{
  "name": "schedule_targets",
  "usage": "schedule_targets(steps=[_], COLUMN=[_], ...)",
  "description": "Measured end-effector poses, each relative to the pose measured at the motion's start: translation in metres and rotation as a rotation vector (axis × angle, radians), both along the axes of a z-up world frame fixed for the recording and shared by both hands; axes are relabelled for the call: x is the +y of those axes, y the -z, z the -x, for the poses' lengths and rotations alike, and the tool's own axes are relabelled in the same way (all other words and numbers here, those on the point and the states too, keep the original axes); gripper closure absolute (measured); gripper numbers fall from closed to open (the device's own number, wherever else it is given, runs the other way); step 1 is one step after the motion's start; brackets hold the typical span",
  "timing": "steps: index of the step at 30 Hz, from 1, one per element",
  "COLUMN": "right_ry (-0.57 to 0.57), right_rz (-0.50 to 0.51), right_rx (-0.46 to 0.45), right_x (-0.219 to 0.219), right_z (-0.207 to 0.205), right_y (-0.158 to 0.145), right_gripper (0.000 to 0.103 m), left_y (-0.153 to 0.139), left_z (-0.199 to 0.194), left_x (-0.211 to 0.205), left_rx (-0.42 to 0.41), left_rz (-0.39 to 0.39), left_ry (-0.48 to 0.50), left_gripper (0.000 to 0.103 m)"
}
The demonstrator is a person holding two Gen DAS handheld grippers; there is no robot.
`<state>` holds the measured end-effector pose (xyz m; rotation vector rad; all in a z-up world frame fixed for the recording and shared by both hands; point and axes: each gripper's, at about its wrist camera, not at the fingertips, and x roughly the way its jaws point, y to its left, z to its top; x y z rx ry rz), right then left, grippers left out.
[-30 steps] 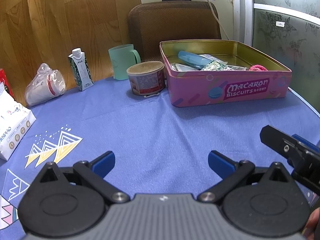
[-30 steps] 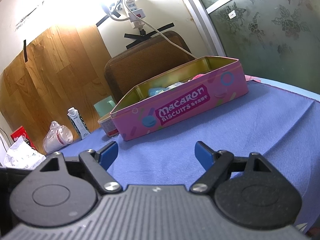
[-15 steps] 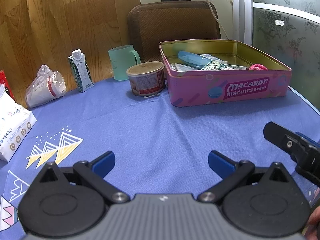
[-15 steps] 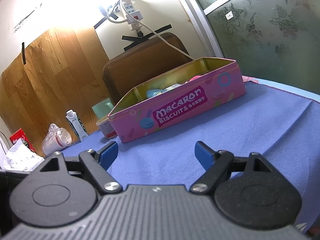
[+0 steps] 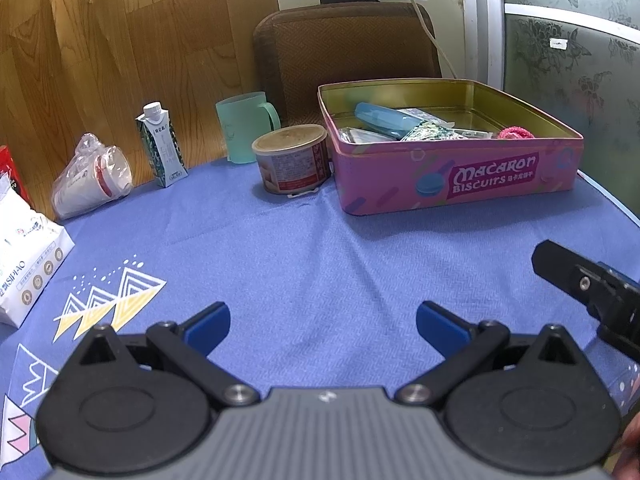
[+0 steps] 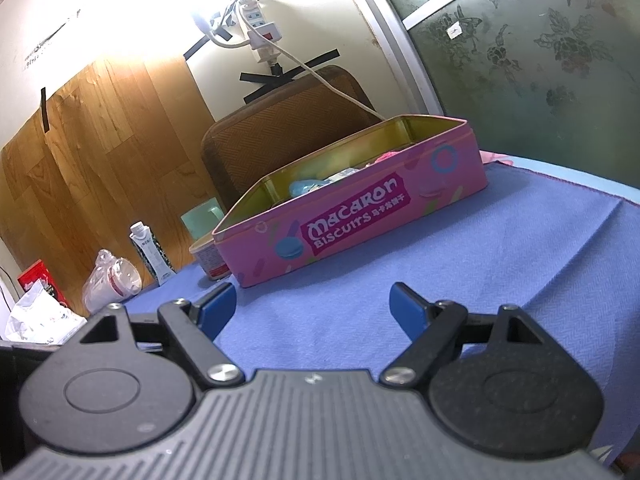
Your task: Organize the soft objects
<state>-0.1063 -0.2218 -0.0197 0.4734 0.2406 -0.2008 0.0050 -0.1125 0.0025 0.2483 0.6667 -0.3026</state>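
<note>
Blue cloth covers the tabletop (image 5: 304,248) under both my tongs. My left tongs (image 5: 322,322) are spread wide with nothing between them; my right tongs (image 6: 312,308) are likewise spread and empty. The pink biscuit tin (image 5: 452,178) sits ahead, well apart from both, holding a blue case (image 5: 384,120), packets and a pink hair tie (image 5: 516,133). A can (image 5: 290,158) stands just beside the tin.

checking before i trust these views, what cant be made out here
- Pink tin contents: right wrist view, near wall hides most.
- Pink cloth: right wrist view, mostly behind the tin.
- Red packet: left wrist view, cut by the edge.
- Can label: too small to read.
</note>
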Motion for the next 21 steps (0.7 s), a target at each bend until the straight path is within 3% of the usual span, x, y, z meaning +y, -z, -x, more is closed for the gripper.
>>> schedule_targets(steps=[21], right_ry=[0.004], right_rz=[-0.001], right_rx=[0.001], right_x=[0.0026], right_z=[-0.0005], right_y=[0.0016], right_gripper=[0.017], left_y=[0.0011], left_z=[0.0008], left_x=[0.0009], left_rx=[-0.002], left_rz=[-0.002], left_ry=[-0.006], left_gripper=[0.000])
